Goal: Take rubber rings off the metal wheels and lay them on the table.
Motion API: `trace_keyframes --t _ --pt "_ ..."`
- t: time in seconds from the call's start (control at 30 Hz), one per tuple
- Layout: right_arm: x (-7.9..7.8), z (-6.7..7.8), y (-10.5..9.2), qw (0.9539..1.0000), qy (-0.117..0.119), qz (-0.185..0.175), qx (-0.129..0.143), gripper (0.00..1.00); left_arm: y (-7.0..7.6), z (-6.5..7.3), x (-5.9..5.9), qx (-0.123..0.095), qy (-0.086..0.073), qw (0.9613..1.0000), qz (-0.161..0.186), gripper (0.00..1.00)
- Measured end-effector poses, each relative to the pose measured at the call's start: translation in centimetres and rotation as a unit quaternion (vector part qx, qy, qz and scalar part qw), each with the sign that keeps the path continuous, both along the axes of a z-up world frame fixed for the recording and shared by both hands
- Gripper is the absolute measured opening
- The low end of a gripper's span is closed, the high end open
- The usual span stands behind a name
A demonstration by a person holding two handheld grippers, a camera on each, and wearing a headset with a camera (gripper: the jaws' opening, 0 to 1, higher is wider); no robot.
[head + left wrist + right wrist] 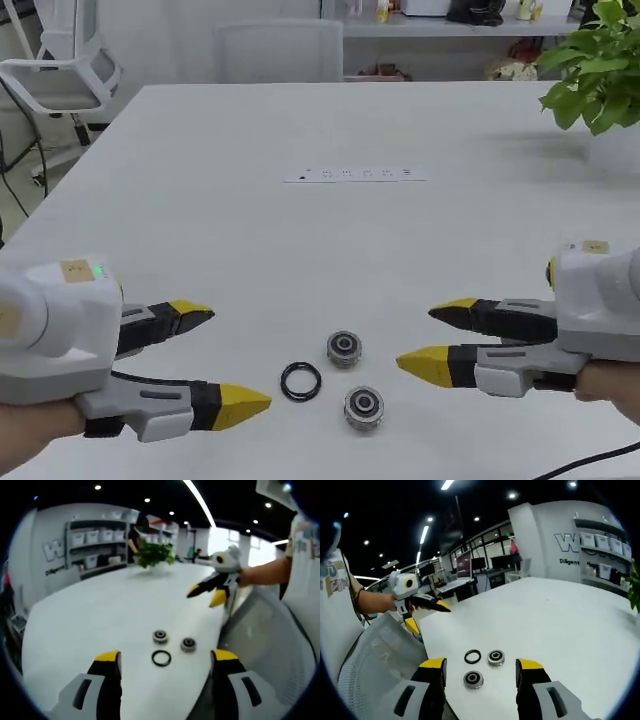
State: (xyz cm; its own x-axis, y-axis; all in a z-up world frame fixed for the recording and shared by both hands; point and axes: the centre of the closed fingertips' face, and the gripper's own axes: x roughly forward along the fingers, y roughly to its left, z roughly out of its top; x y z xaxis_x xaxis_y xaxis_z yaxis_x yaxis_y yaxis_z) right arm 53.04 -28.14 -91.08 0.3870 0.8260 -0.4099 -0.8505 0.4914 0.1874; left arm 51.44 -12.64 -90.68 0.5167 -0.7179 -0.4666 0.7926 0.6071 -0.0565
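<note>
**Claws.** The left claw (240, 358) is spread wide and holds nothing. The right claw (416, 338) is also spread and empty. Both hover over the surface (300, 130), tips pointing inward toward each other.

**Position of work.** One ring (300, 381) lies flat and loose on the surface. The far wheel (344, 347) lies just beyond it to the right. The near wheel (363, 407) lies just beside it, closer to the person. All three lie flat, close together but apart. The group sits between the two claws, and no tip touches any of it. In the left gripper view the ring lies straight ahead, between that claw's jaws, with both wheels just past it.

**Handling (judged).** The ring is thin, light and soft. It should stretch and fold under a pinch, and rubber gives good grip. The wheels are small, stiff and smooth metal, heavier than the ring, and likely to skate on the surface if nudged sideways. Whether either wheel carries a ring on its rim is too small to tell.

**Hold (judged).** One claw should pinch a wheel across its flat faces to steady it. The other should catch the rubber at the rim with one tip and peel it outward.
</note>
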Motion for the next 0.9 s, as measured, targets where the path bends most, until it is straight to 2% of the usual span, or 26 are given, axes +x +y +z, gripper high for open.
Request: trace_keyframes --t 0.2,0.33,0.6,0.9 --pt "-0.7 -0.2 -1.0 0.9997 -0.017 -0.001 -0.018 0.62 0.4 0.3 -0.2 -0.004 -0.004 1.0000 0.008 0.74" --pt "-1.4 -0.6 -1.5 0.9995 -0.020 -0.002 -0.026 0.66 0.7 0.4 -0.5 -0.001 -0.008 0.9999 0.011 0.75" --pt "-1.9 -0.9 -2.7 0.9992 -0.022 -0.015 -0.030 0.73 0.6 0.7 -1.6 0.007 -0.017 0.9998 0.010 0.77" --pt "-2.2 -0.9 -3.6 0.9988 -0.022 -0.030 -0.031 0.78 1.1 1.0 -1.6 0.000 -0.019 0.9995 0.026 0.79"
